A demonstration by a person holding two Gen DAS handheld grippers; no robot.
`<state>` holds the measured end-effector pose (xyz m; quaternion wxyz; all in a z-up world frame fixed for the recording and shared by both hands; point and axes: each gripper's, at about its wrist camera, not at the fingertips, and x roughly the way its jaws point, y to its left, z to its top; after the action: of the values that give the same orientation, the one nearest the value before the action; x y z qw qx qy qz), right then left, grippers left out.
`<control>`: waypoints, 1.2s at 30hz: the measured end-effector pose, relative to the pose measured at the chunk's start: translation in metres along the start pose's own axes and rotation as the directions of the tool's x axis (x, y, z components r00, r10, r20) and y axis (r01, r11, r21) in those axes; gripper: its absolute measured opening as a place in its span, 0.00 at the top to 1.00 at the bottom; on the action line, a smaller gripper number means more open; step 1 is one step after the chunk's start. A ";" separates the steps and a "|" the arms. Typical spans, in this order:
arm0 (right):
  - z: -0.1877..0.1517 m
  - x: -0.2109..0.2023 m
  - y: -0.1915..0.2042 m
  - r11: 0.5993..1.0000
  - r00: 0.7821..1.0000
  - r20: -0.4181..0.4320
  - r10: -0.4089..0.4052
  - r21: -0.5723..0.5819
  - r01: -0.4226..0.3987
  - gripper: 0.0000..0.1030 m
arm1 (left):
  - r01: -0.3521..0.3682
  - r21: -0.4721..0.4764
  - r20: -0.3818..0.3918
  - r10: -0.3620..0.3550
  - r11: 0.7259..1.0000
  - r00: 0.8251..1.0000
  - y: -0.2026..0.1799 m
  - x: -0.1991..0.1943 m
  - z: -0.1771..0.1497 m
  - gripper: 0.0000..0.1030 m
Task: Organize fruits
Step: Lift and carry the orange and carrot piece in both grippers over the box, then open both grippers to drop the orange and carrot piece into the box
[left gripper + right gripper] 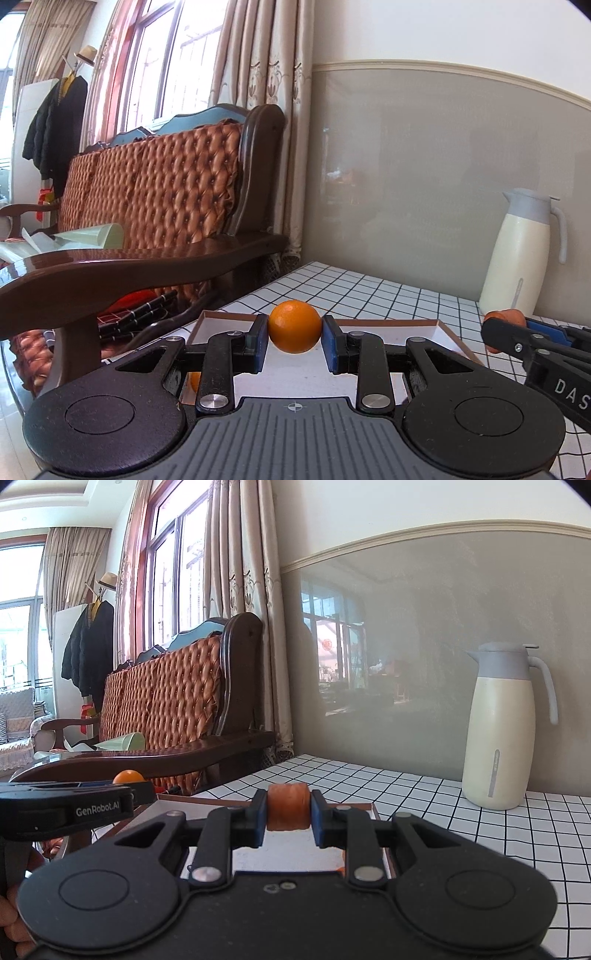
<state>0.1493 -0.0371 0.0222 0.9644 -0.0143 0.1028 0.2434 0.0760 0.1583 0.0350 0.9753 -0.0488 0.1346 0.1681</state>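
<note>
Left wrist view: left gripper (294,345) clamped on orange (294,326), held above white tray (448,334) near table's (369,291) left edge. Right wrist view: right gripper (288,821) pinched tight on ridged orange-brown fruit (288,806) over same tray. Cream jug (506,731) stands at table's back edge by wall.

Left gripper (294,341) black linkage arms, silver rivets, blue finger pads (261,347), ribbed grey housing with crosshair mark, right gripper (289,821) likewise black, "GenRobot.AI" lettering noted
</note>
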 end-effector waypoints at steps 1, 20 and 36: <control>0.000 0.003 -0.001 1.000 1.000 -0.001 -0.006 -0.001 0.006 0.85 | -0.008 -0.002 -0.001 0.008 1.000 1.000 0.002 0.003 -0.001 0.70; -0.010 0.059 -0.012 0.998 0.992 -0.117 -0.036 0.043 0.041 0.85 | -0.076 -0.020 -0.075 0.074 0.997 0.994 0.015 0.044 -0.014 0.70; 0.009 0.022 -0.024 0.990 0.990 0.063 -0.125 0.068 0.120 0.06 | -0.141 -0.075 0.014 0.142 0.987 0.990 0.025 0.023 0.012 0.00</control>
<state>0.1818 -0.0475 0.0256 0.9804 0.0184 0.0770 0.1806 0.0917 0.1904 0.0386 0.9597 -0.0736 0.1219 0.2423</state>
